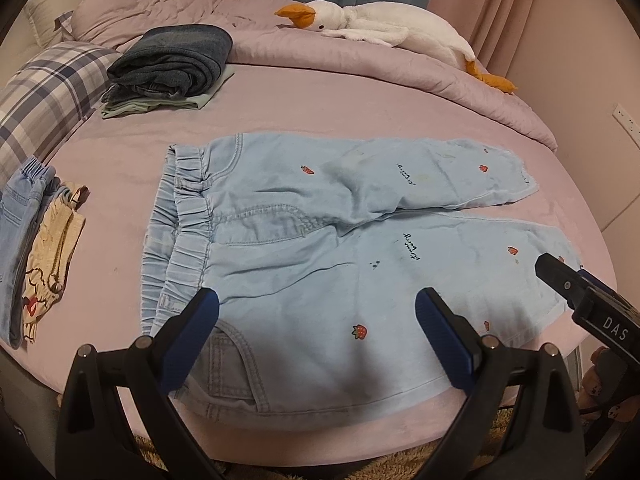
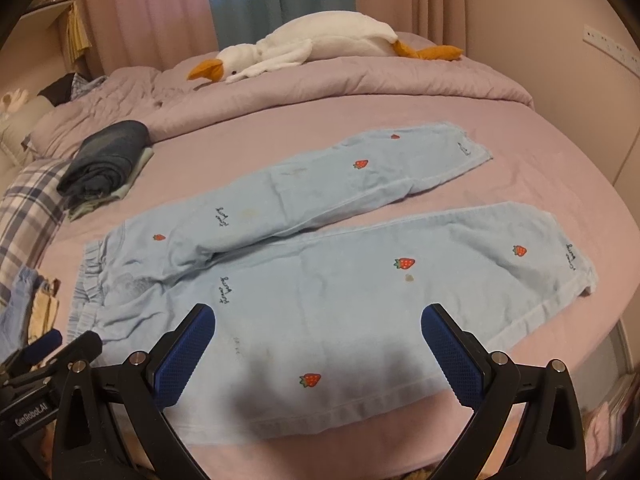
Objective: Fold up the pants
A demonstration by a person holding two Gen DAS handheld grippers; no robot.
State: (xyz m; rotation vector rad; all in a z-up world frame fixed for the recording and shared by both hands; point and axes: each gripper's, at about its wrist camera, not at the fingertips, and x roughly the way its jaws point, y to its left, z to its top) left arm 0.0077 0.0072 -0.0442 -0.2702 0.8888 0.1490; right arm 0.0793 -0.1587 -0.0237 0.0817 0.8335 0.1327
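Light blue pants (image 1: 304, 248) with strawberry prints lie flat on the pink bed, waistband to the left, both legs spread to the right; they also show in the right wrist view (image 2: 340, 272). My left gripper (image 1: 316, 312) is open and empty, hovering over the near hip and pocket area. My right gripper (image 2: 318, 324) is open and empty above the near leg. The right gripper also shows at the right edge of the left wrist view (image 1: 560, 276), over the near leg's cuff end. The left gripper appears at the lower left of the right wrist view (image 2: 60, 344).
A stack of folded dark jeans (image 1: 172, 64) sits at the back left beside a plaid pillow (image 1: 44, 96). More clothes (image 1: 36, 248) lie at the left edge. A plush goose (image 1: 380, 24) rests on the bunched quilt (image 1: 360, 64) at the back.
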